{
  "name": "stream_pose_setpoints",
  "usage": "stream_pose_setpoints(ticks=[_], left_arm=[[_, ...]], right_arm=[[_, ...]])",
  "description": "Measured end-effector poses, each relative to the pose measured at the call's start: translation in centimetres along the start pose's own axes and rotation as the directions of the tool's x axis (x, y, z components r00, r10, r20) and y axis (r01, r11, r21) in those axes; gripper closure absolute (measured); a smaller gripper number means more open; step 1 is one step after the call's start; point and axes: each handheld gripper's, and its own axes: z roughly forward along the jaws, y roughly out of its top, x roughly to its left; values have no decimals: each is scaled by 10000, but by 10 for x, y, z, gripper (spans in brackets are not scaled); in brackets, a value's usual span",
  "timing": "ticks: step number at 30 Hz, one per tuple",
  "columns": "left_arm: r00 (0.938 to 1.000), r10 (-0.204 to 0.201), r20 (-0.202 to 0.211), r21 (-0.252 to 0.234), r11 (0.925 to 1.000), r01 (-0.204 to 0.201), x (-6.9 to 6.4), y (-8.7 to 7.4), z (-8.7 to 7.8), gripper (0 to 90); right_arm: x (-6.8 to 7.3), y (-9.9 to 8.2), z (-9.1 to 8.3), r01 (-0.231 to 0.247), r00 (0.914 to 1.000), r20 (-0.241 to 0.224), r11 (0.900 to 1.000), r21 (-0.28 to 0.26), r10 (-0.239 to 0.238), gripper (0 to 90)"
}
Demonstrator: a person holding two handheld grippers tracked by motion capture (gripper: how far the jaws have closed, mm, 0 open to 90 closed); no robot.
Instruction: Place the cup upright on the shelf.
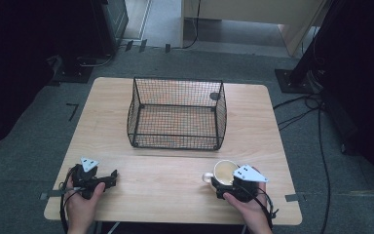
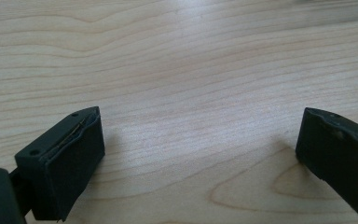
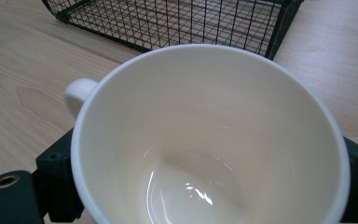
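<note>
A cream cup (image 1: pixel 224 170) stands upright near the table's front right, its handle (image 1: pixel 207 176) pointing left. My right gripper (image 1: pixel 224 181) is shut on it, a black jaw against each side of its wall. In the right gripper view the empty cup (image 3: pixel 209 140) is seen from above and its handle (image 3: pixel 77 93) sticks out at the left. My left gripper (image 1: pixel 111 178) rests at the front left, pointing right. Its jaws stand wide open over bare wood (image 2: pixel 200 154) with nothing between them.
A black wire basket (image 1: pixel 175 141), empty and open on top, stands in the middle of the wooden table (image 1: pixel 165 180), just beyond the cup; its near wall (image 3: pixel 177 23) is close ahead of the right gripper. Cables and stand bases lie on the floor around.
</note>
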Motion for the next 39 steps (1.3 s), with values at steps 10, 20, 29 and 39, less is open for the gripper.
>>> stream_pose_setpoints(ticks=[10,20,29,39], left_arm=[[10000,-23,8,-10,10000,23,0,0,0,15],[10000,-20,6,-3,10000,20,0,0,0,15],[10000,-25,7,-12,10000,25,0,0,0,15],[10000,-39,6,-20,10000,39,0,0,0,15]], right_arm=[[7,21,1,129,9999,-106,9994,-315,-132,96],[22,46,7,547,9978,-349,9968,-583,-568,96],[30,66,9,704,9962,-454,9941,-827,-743,96],[39,91,15,969,9930,-573,9891,-1112,-1037,96]])
